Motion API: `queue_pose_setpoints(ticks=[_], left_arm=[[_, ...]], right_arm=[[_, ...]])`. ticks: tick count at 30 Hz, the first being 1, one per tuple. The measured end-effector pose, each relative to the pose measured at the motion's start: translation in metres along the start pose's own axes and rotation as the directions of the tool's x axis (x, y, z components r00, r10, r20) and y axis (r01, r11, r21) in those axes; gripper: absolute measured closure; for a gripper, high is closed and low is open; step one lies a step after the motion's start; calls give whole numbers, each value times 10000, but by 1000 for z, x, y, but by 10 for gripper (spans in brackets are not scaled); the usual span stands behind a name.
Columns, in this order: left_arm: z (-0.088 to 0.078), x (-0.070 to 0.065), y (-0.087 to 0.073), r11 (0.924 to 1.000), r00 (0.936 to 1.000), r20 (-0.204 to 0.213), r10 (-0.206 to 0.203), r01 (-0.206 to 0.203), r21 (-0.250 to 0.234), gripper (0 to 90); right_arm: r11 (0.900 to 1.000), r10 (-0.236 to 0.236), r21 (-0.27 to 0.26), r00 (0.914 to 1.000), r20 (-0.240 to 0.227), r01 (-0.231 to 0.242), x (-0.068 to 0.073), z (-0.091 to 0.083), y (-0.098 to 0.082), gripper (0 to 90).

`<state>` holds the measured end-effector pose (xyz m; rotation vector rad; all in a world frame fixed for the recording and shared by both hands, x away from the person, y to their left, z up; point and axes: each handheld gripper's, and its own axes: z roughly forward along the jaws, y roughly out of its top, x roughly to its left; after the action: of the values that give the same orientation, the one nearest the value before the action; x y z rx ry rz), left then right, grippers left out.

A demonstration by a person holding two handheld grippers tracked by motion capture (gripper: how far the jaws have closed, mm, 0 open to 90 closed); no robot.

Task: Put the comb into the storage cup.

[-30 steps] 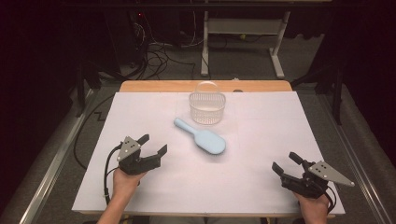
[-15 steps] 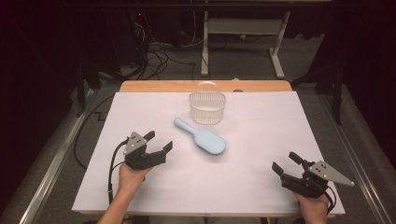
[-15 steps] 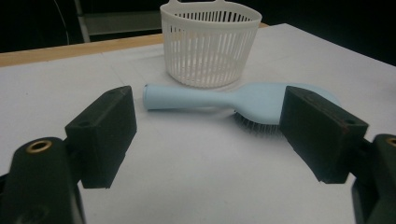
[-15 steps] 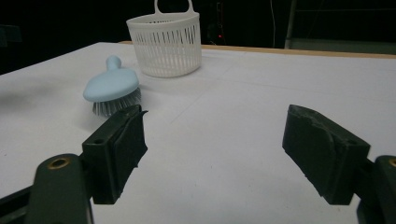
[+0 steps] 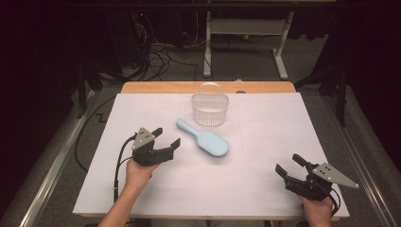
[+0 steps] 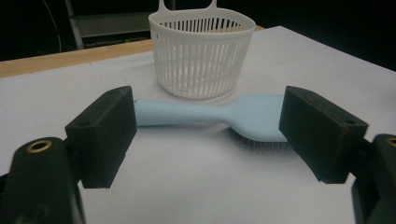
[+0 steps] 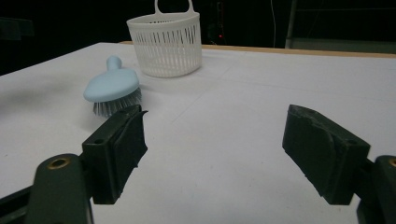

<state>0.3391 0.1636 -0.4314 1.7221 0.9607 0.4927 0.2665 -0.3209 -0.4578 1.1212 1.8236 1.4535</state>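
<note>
The left gripper [image 5: 167, 137] holds its jaws wide apart, empty, and aimed at the brush [image 6: 219, 119], whose slim handle lies crosswise between them a little farther off. The right gripper [image 5: 289, 164] also has its jaws spread and empty, resting at the near right corner, well apart from everything.

The brush looks like moulded plastic, pale blue, smooth and matte: a rounded paddle head tapering to a straight handle with a bulbed end. It lies bristles down near the middle of the tabletop [image 5: 265, 127], handle pointing toward the basket [image 5: 209, 109]. It is probably light and stiff. The smooth back may slip under hard pads, and the dark bristles would give and splay if squeezed. The handle, narrow and even, seems the best place to take hold, across its width near the neck.

The basket stands just beyond the brush handle, close but seemingly not touching. It is white plastic with thin vertical slats, an oval rim and a small loop at the back. It looks light and somewhat flexible, easy to nudge. The tabletop is covered in plain white sheet, with a wooden edge at the far side.
</note>
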Motion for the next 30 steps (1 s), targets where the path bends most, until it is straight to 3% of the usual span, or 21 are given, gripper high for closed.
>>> queue_pose_setpoints(ticks=[13, 30], left_arm=[[17, -3, 14, 10000, 9997, 230, -7, 6, 30, 186], [37, -3, 37, 9985, 9996, 253, 143, -156, 523, 191]], right_arm=[[10000, 5, 18, 10000, -5, -5, 0, 0, 0, 219], [10000, 28, 5, 10000, -14, -28, -1, 0, 0, 218]])
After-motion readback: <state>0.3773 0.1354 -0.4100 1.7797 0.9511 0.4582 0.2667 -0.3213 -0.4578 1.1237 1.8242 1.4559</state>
